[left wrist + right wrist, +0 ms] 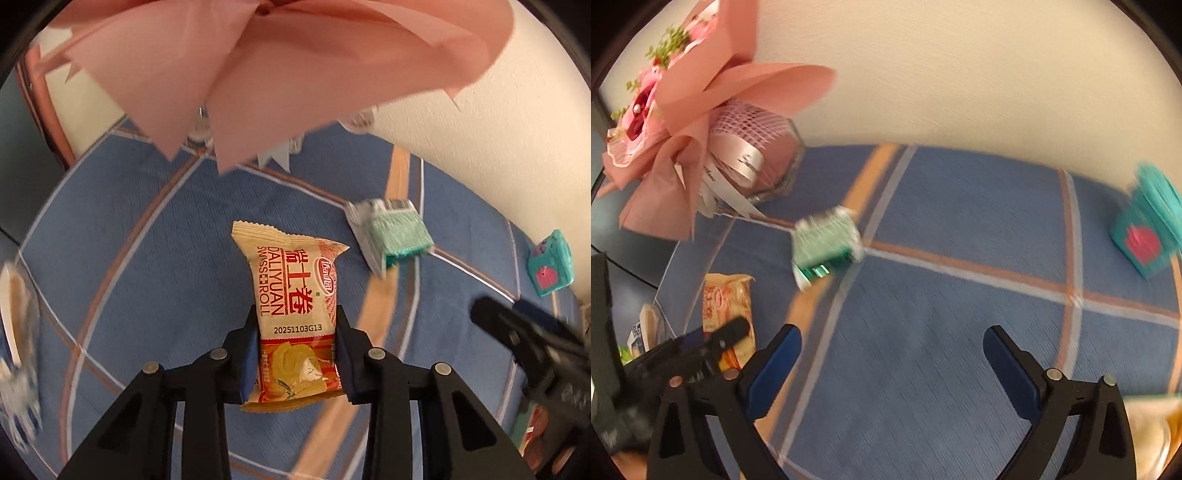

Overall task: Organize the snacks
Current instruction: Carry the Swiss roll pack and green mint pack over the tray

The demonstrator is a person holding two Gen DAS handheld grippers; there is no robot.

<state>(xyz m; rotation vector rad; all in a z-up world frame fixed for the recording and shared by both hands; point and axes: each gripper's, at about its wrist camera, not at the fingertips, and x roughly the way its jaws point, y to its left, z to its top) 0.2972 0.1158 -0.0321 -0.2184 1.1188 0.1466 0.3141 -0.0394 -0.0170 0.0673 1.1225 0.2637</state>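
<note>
My left gripper (295,325) is shut on a beige and red Swiss roll packet (293,295), which hangs above the blue checked tablecloth (147,258). The same packet (729,295) shows at the left of the right wrist view, with the left gripper's fingers (733,330) on it. My right gripper (892,341) stands open over bare cloth with nothing between its pads. A green and white snack pack (391,232) lies on the cloth further back, and in the right wrist view this green pack (827,240) is ahead and to the left.
A pink wrapped bouquet (683,122) in a glass vase (775,162) stands at the back left and overhangs the cloth. A teal box with a pink shape (1145,240) sits by the cream wall (960,74) at the right. More packets (642,332) lie at the far left.
</note>
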